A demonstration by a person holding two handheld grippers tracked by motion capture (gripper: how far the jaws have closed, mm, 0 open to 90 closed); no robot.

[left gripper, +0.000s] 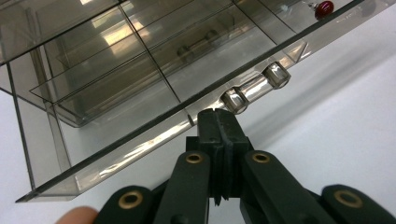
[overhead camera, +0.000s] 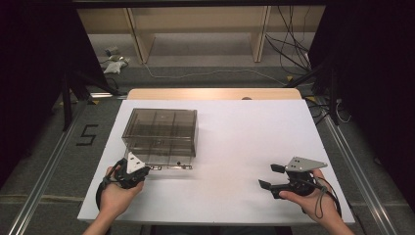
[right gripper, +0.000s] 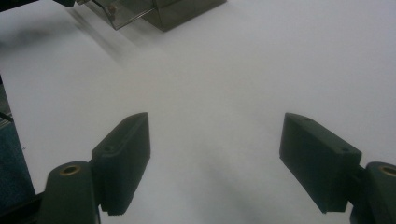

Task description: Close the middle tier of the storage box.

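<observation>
High view first: a smoky, see-through organiser box [overhead camera: 160, 133] with inner dividers sits on the white worktop [overhead camera: 244, 142], left of centre in the frame. Its bottom drawer [overhead camera: 169, 167] juts a little way out of the box's near face towards the lower edge of the frame. The left tool [overhead camera: 145, 170] is at the drawer's left front corner, held by the left hand [overhead camera: 117, 193] coming in from the lower left. The right tool [overhead camera: 271, 176] hovers low over bare worktop at the lower right, well apart from the box, in the right hand [overhead camera: 308, 196].

Left gripper view: the left tool [left gripper: 219, 116] has its jaws pressed together with nothing visibly between them, their tips right at the drawer's front edge [left gripper: 140, 140], just beside its clear bar handle [left gripper: 256, 87]. Whether the tips touch the edge cannot be told. A small red ball [left gripper: 324, 7] lies in a compartment at the upper right.

Right gripper view: the right tool [right gripper: 215, 154] stands spread wide and empty over plain worktop [right gripper: 224, 70], the box [right gripper: 159, 9] far off at the top left.

As a judgement, the drawer work is at an early stage: it is only slightly out, the handle is not gripped, and most of its travel is left either way.
</observation>
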